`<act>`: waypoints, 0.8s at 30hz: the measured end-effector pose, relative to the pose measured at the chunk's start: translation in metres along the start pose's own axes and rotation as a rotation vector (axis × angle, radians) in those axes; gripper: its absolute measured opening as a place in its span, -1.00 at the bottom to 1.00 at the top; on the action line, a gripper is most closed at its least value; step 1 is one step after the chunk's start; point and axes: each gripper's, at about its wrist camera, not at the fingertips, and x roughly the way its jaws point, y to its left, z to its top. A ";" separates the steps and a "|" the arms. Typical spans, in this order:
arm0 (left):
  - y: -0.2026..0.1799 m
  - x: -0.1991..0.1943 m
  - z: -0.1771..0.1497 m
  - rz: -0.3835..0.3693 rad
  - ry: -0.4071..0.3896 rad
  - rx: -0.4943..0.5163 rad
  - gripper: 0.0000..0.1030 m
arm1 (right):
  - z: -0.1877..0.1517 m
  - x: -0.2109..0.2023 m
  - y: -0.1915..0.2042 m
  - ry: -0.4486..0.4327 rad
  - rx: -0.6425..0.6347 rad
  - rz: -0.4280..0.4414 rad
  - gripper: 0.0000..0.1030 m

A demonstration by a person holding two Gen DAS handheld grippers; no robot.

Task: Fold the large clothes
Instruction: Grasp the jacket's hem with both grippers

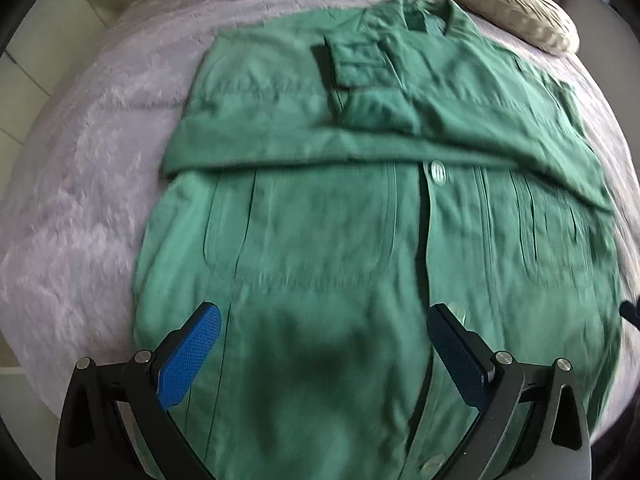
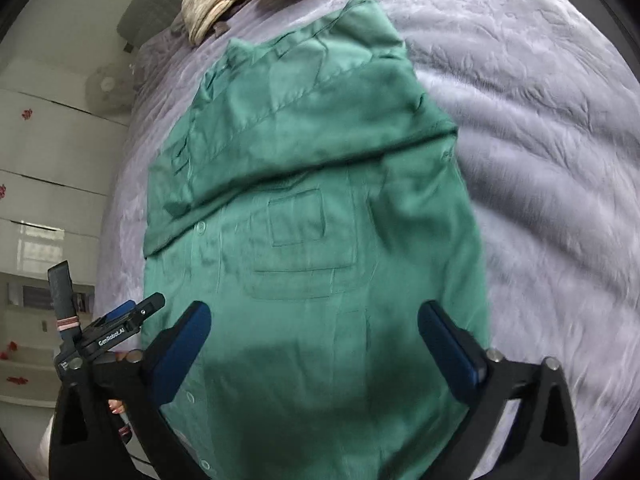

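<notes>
In the left wrist view, a bed [image 1: 80, 160] covered by a lilac plush blanket was seen, with one cream pillow [image 1: 508, 4] at its far edge. One green button-up shirt [image 1: 320, 232] was spread flat on it, collar farthest away, long axis running straight ahead from the left hand-held gripper [image 1: 324, 320]. Both sleeves had been folded across the chest. The jaws were held wide apart above the hem, nothing between them.

In the right wrist view, the same shirt [image 2: 312, 220] was laid ahead, tilted slightly leftward, hem nearest. The right hand-held gripper [image 2: 314, 316] was spread fully open and empty over the hem's right half. The other gripper [image 2: 132, 312] was glimpsed at the left. Each hand appeared equally near the hem.
</notes>
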 end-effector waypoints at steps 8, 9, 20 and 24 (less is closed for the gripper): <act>0.045 -0.022 -0.051 -0.020 -0.009 0.022 1.00 | -0.044 0.006 0.031 0.023 -0.004 -0.061 1.00; 0.053 -0.024 -0.057 -0.018 -0.007 0.019 1.00 | -0.048 0.006 0.034 0.022 0.001 -0.060 1.00; 0.114 -0.018 -0.115 -0.043 0.080 -0.017 1.00 | -0.105 -0.007 0.044 0.049 0.050 -0.131 1.00; 0.129 -0.013 -0.130 -0.064 0.107 -0.035 1.00 | -0.122 -0.016 0.034 0.056 0.101 -0.133 1.00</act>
